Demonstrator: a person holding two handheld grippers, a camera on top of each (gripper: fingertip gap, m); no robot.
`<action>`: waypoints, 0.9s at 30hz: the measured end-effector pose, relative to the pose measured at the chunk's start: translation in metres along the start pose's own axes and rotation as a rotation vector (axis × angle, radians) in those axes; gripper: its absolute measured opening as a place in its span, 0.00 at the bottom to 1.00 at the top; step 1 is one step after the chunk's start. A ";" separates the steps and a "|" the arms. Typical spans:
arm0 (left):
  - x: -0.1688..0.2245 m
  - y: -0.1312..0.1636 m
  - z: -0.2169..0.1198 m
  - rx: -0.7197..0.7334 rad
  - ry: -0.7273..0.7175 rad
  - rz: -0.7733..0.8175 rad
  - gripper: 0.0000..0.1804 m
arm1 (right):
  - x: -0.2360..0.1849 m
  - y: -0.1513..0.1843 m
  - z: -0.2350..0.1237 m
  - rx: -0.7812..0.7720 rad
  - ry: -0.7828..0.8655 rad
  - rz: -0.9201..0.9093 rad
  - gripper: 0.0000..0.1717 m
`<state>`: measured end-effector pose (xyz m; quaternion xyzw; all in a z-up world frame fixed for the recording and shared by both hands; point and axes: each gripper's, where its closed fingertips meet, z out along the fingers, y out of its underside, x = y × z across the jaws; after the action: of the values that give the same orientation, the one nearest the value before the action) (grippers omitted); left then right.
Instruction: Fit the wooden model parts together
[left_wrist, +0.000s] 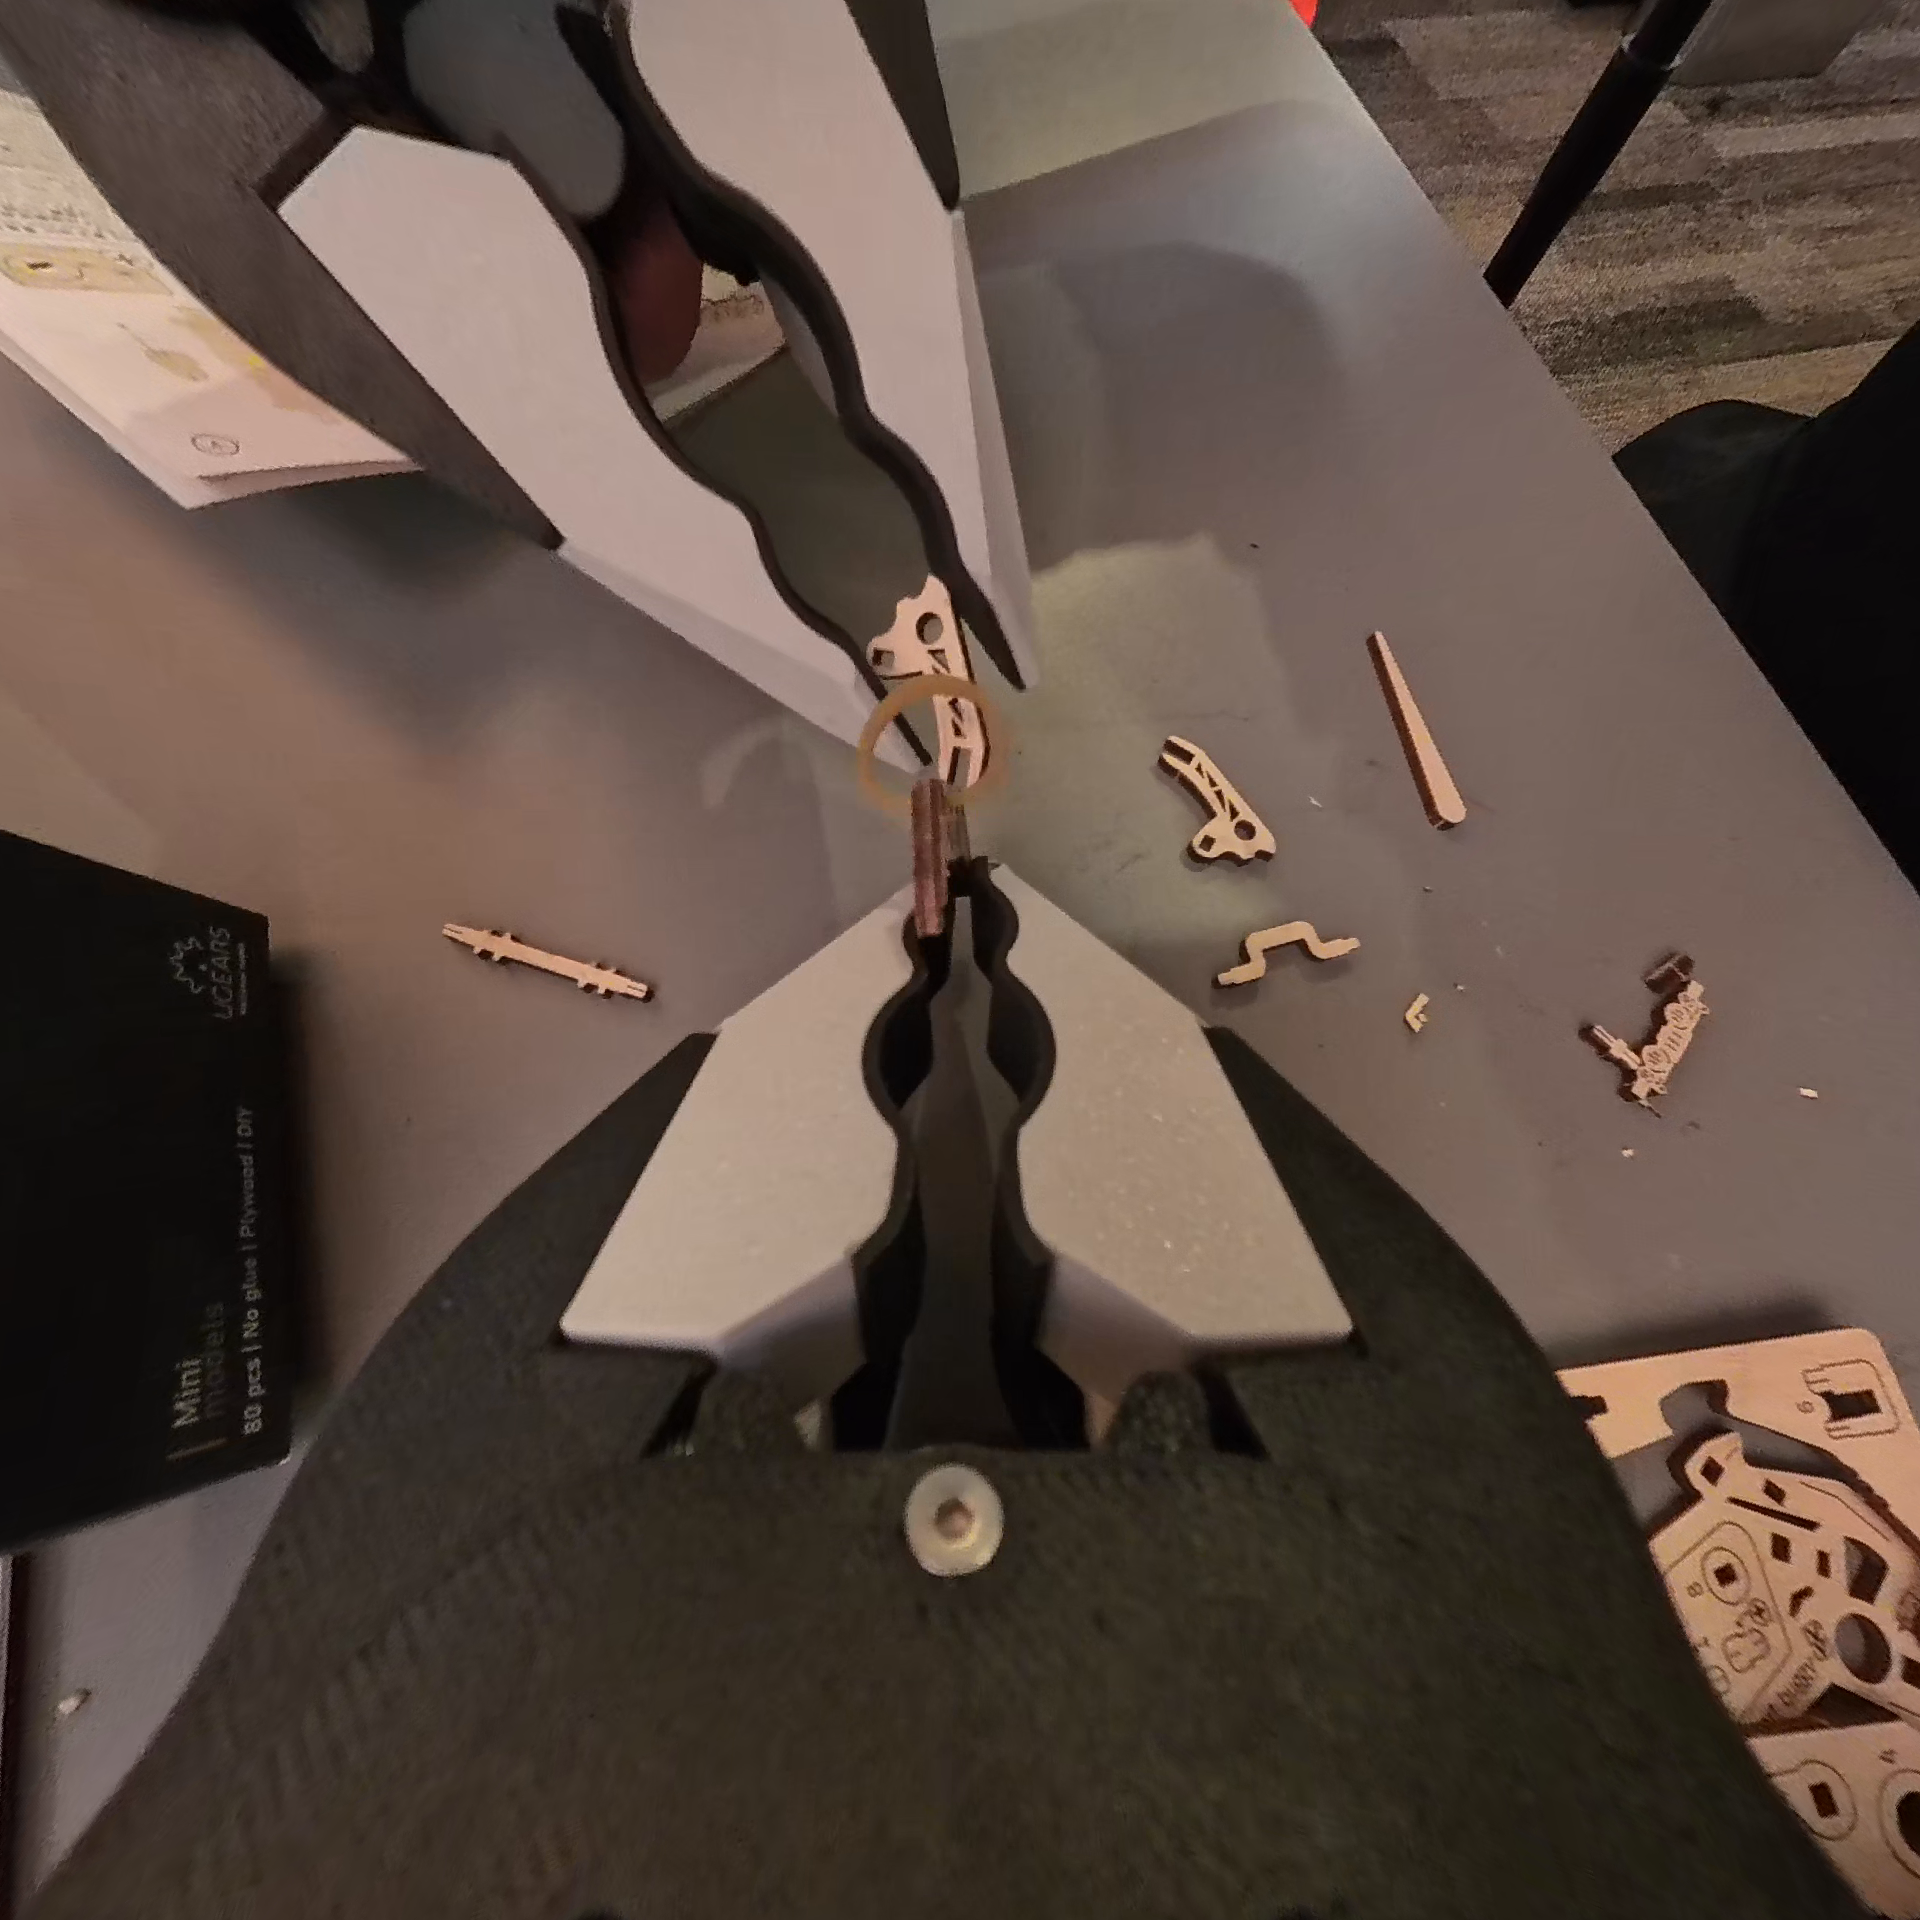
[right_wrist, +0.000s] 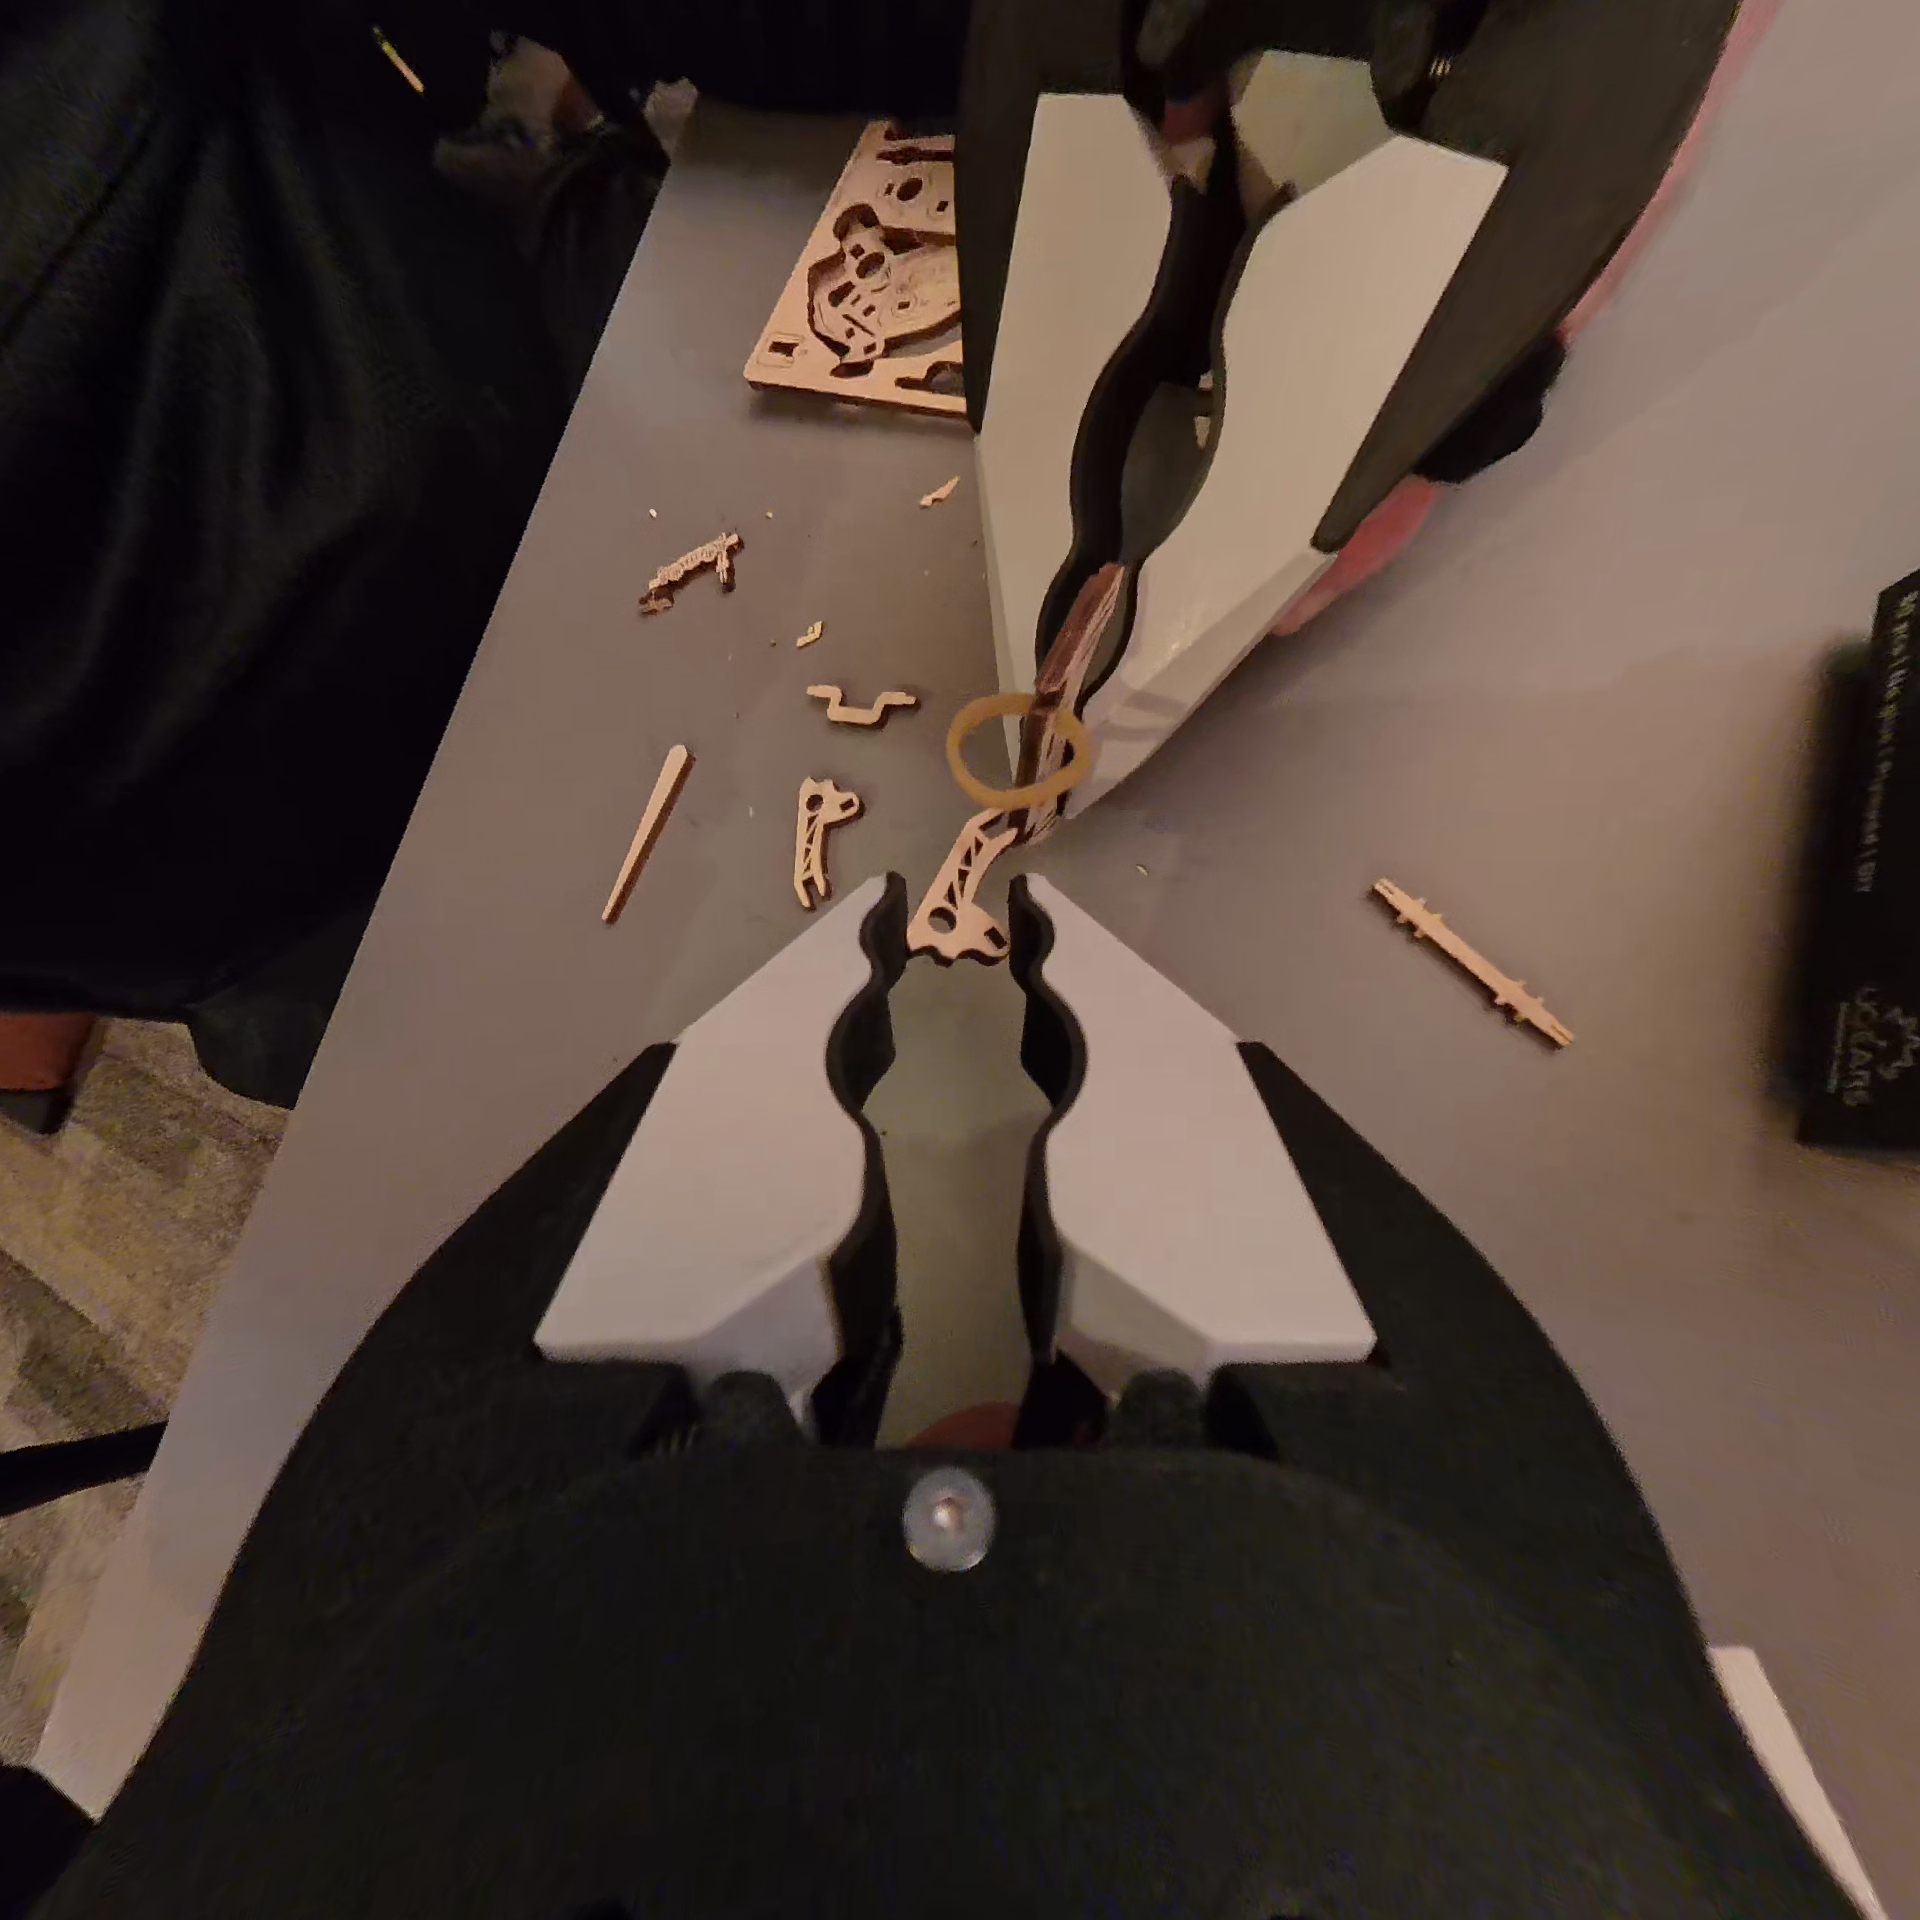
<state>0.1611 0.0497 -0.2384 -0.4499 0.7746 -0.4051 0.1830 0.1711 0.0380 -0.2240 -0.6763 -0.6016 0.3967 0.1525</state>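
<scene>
Wooden model parts met over the grey table: the left gripper clenched a dark layered piece carrying a rubber band, while the right gripper pinched a pale truss-shaped arm.

- Grey table, scattered with wood crumbs.
- Notched wooden stick lying left.
- Curved truss piece, stepped bracket, tapered strip, small dark assembly lying right.
- Black box at left edge.
- Punched plywood sheet near corner.
- White booklet at far left.

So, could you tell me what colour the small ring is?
Tan, the ring; right wrist view shows it best.
</scene>
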 end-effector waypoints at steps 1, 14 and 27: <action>0.000 0.000 0.000 0.002 0.001 -0.001 0.01 | 0.001 0.002 0.000 -0.017 0.007 -0.003 0.10; 0.001 0.000 0.000 -0.004 0.008 -0.002 0.01 | 0.000 0.002 -0.001 -0.016 -0.007 -0.021 0.10; 0.001 0.002 0.002 -0.018 0.004 0.011 0.01 | 0.005 0.003 0.006 -0.043 -0.018 -0.041 0.10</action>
<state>0.1605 0.0481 -0.2407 -0.4465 0.7809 -0.3981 0.1797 0.1688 0.0405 -0.2319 -0.6633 -0.6251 0.3865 0.1407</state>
